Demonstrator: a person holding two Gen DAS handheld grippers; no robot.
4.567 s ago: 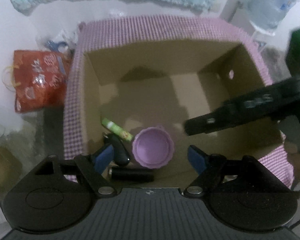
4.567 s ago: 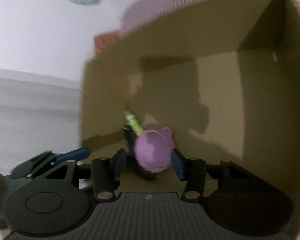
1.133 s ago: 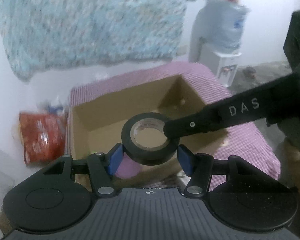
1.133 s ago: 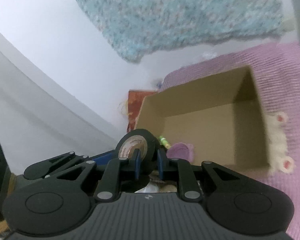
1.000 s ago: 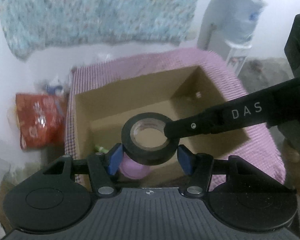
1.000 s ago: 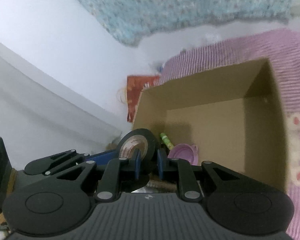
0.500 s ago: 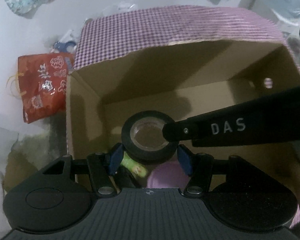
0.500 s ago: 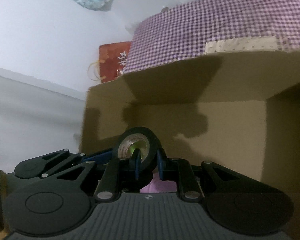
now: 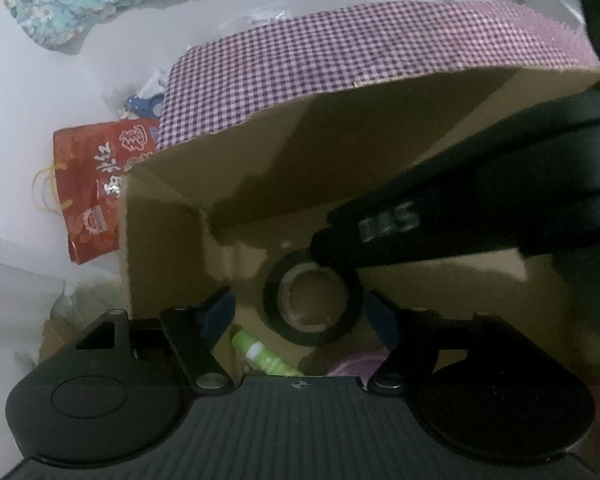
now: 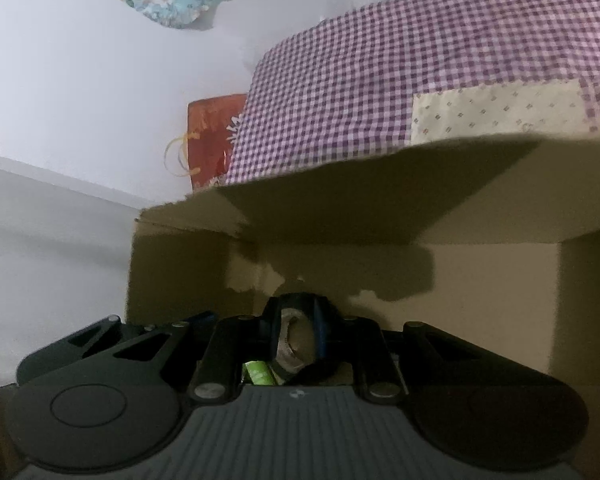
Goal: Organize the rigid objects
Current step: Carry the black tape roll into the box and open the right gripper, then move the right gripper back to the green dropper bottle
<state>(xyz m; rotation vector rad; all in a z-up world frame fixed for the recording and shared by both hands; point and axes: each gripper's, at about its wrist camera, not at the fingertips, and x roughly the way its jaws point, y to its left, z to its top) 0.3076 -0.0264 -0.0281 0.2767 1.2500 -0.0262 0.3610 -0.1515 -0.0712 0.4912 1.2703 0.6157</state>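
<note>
Left wrist view alone shows left claw (image 9: 300, 312) spread, right claw (image 10: 296, 338) clamping tape roll (image 9: 312, 308)

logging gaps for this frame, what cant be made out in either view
- Whether the black tape roll touches the box floor: left wrist view, angle doesn't show it.
- Purple lid: left wrist view, mostly behind the left tool body.
- Green tube: right wrist view, only a sliver past the right tool.
- Lettering on the right tool's finger: left wrist view, blurred.
- Cardboard box right side: cut off by the frame edge.
</note>
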